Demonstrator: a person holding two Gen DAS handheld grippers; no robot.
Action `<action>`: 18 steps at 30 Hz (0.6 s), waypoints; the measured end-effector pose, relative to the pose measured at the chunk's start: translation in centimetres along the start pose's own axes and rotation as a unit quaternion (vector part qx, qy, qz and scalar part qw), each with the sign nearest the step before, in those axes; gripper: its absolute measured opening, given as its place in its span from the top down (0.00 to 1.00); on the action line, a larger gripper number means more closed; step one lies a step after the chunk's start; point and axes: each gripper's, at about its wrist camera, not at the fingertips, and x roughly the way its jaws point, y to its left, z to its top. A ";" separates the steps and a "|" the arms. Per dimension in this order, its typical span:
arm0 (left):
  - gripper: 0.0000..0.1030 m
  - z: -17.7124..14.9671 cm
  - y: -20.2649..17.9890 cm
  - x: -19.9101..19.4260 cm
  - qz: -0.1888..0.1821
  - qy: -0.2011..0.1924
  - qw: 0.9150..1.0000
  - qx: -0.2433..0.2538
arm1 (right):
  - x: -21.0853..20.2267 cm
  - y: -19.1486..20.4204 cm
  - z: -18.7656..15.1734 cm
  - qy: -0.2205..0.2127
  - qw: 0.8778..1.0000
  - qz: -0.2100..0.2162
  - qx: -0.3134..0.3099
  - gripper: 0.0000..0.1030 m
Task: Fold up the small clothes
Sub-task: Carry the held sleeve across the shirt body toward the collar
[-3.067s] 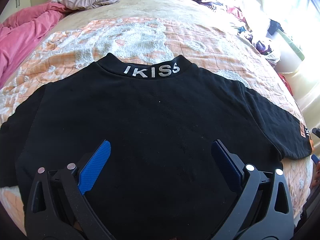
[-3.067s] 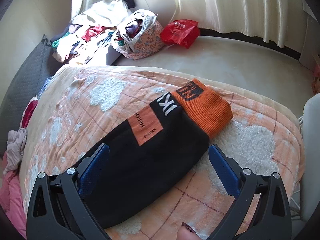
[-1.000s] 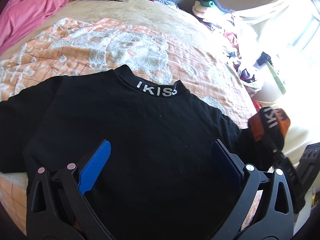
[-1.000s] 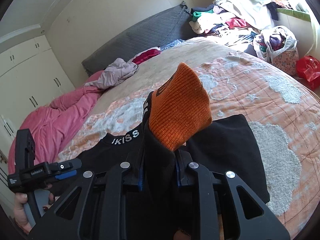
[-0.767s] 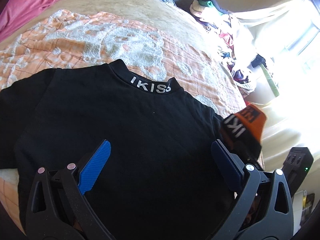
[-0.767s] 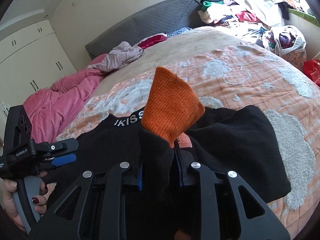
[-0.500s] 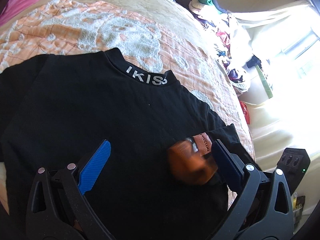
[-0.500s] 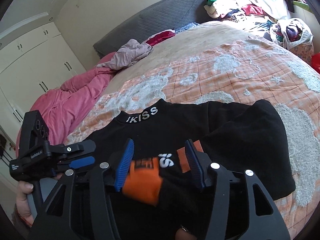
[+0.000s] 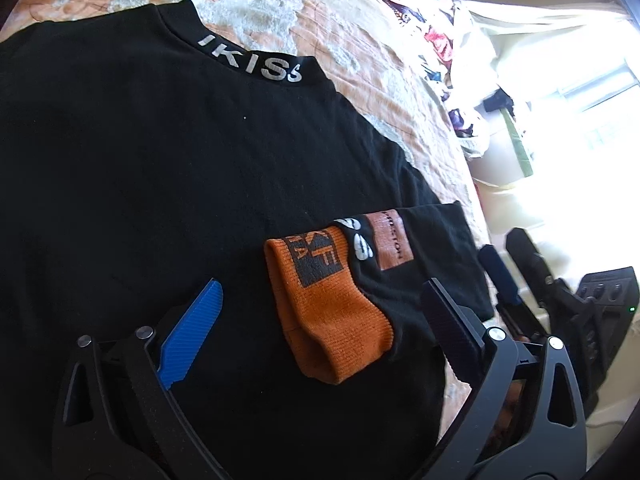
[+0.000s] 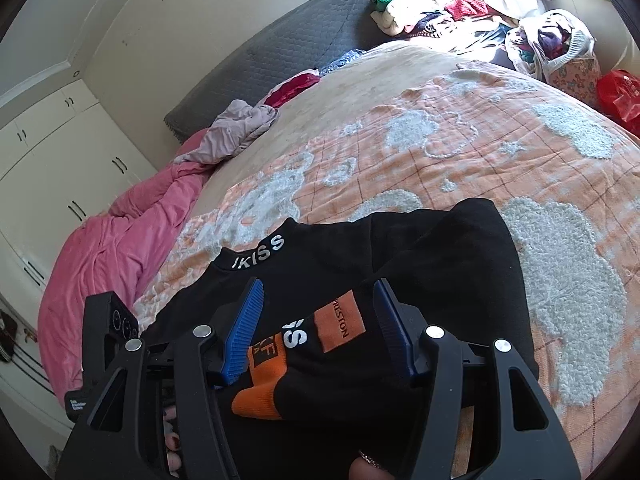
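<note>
A small black sweater [image 9: 160, 160] with "IKISS" on its collar lies flat on the bed. Its right sleeve is folded in across the body, and the orange cuff [image 9: 328, 312] rests on the black front. My left gripper [image 9: 320, 320] is open and empty, hovering over the lower body with the cuff between its fingers. My right gripper [image 10: 320, 320] is open above the folded sleeve [image 10: 340, 320], its jaws apart on either side of the orange patch and holding nothing. It also shows in the left wrist view [image 9: 508, 276] at the sweater's right edge.
The orange quilt [image 10: 480, 160] with white fluffy clouds covers the bed. A pink duvet [image 10: 120, 248] and a crumpled mauve garment [image 10: 236, 128] lie at the far left. A pile of clothes [image 10: 460, 4], a floral bag [image 10: 560, 52] and a red bag [image 10: 620, 92] stand beyond the bed.
My right gripper carried the orange-cuffed sleeve over the sweater's body, opened and let it go. The sleeve now lies folded inward. My left gripper stayed open and drifted right.
</note>
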 end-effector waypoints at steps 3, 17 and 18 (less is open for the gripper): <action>0.16 -0.2 -0.9 0.4 0.013 -0.014 1.000 0.003 | -0.5 -0.7 0.3 -0.008 1.000 -0.001 0.016 0.45; 0.90 0.0 -2.3 2.3 0.051 -0.023 0.996 0.070 | -2.1 -3.0 1.2 -0.029 0.998 -0.007 0.063 0.45; 0.92 -0.1 -2.5 2.0 0.049 -0.026 0.996 0.075 | -2.1 -3.0 1.2 -0.029 0.998 -0.007 0.063 0.45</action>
